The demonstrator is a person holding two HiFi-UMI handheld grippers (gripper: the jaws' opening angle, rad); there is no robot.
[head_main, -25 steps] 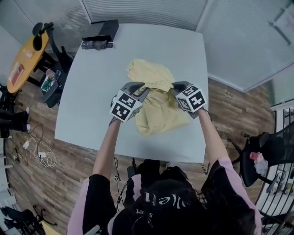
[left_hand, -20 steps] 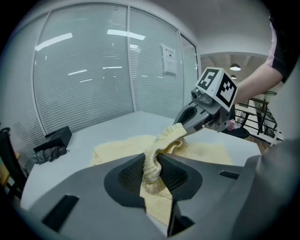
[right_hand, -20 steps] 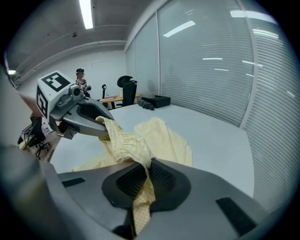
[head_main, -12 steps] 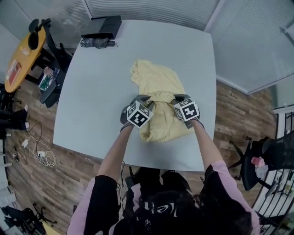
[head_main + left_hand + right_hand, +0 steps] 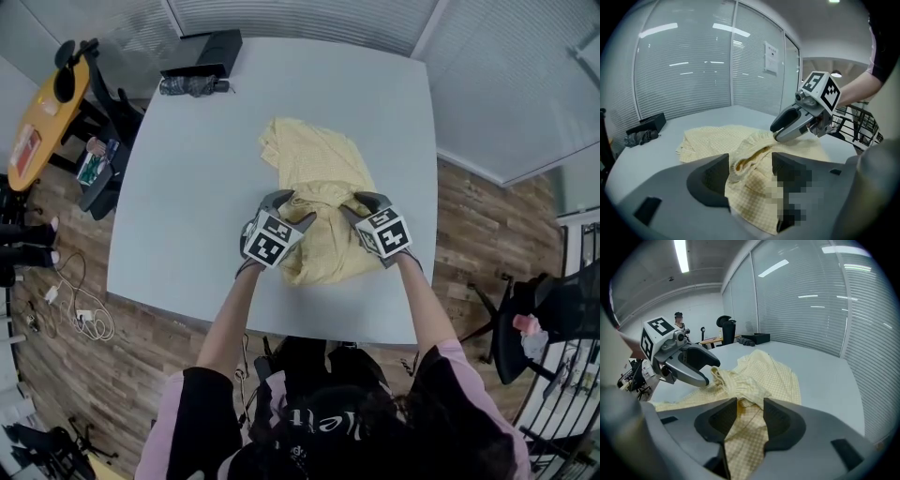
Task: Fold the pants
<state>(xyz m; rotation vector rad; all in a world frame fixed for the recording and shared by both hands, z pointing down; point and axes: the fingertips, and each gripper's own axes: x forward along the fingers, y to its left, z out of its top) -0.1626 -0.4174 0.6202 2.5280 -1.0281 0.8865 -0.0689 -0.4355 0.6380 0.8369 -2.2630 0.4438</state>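
A: Head view, where do your pants lie?
B: Yellow pants [image 5: 319,183] bunched mid-table [image 5: 187,197]. Your left gripper [image 5: 292,208] and right gripper [image 5: 354,206] sit on the near fold. 1 black box [image 5: 211,52] and 1 dark bundle [image 5: 192,86] at the far edge, well apart.
A: Left gripper view?
B: Jaws just opened wide, with fabric loose between them.
A: Right gripper view?
B: Jaws just parted, with cloth between them.

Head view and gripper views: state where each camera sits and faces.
Head view: on the person's head, steeply down at table and pants; forearms, left hand-held gripper, right hand-held gripper show.
Left gripper view: on the left one, along its just-opened jaws, pants between; faces the right one.
Right gripper view: likewise, jaws just opened, pants between; faces the left one.
All share the pants.
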